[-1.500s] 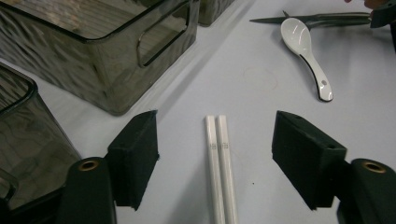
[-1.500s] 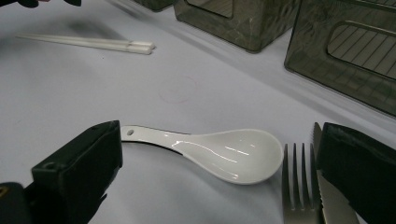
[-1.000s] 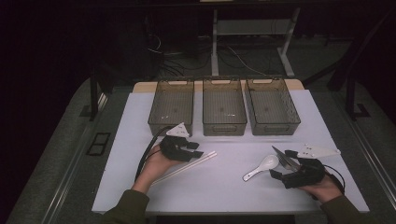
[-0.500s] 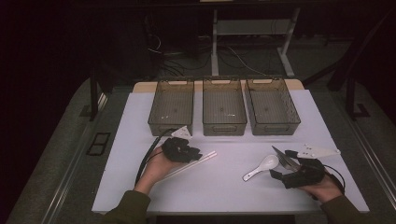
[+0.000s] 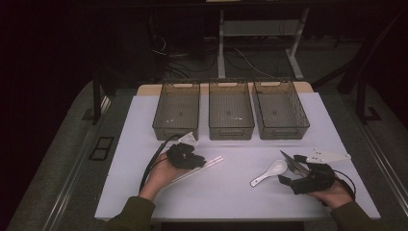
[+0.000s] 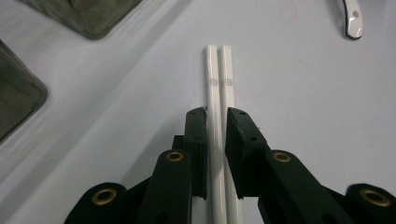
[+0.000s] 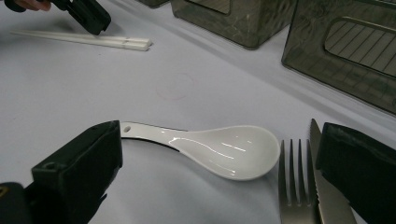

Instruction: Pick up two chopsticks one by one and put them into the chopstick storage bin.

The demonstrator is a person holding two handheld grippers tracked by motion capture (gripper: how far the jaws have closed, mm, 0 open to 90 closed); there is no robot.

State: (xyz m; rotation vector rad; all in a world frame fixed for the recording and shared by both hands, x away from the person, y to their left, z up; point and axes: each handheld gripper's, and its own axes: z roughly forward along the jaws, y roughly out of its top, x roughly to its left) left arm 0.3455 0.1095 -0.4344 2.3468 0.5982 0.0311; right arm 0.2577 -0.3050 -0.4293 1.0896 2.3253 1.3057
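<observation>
Two white chopsticks (image 5: 212, 162) (image 6: 218, 79) (image 7: 93, 41) lie side by side on the white table (image 5: 231, 192). My left gripper (image 5: 198, 161) (image 6: 217, 114) (image 7: 86, 14) has its jaws pressed on both sides of them, shut on the pair. A white ceramic spoon (image 5: 268, 172) (image 7: 224, 149) lies bowl up between the wide-apart jaws of my open right gripper (image 5: 290, 169) (image 7: 219, 140). A metal fork (image 7: 293, 186) and a serrated knife (image 7: 327, 198) lie beside its right jaw; together they appear as thin metal pieces (image 5: 292, 163) in the high view.
Three empty smoky plastic bins stand in a row at the back: left bin (image 5: 175, 130), middle bin (image 5: 231, 131), right bin (image 5: 281, 131). The table's near edge runs just behind both hands. Dark floor and cables lie beyond the table.
My left gripper has edged slightly toward the near side along the chopsticks. The right gripper and the spoon have stayed where they were.
</observation>
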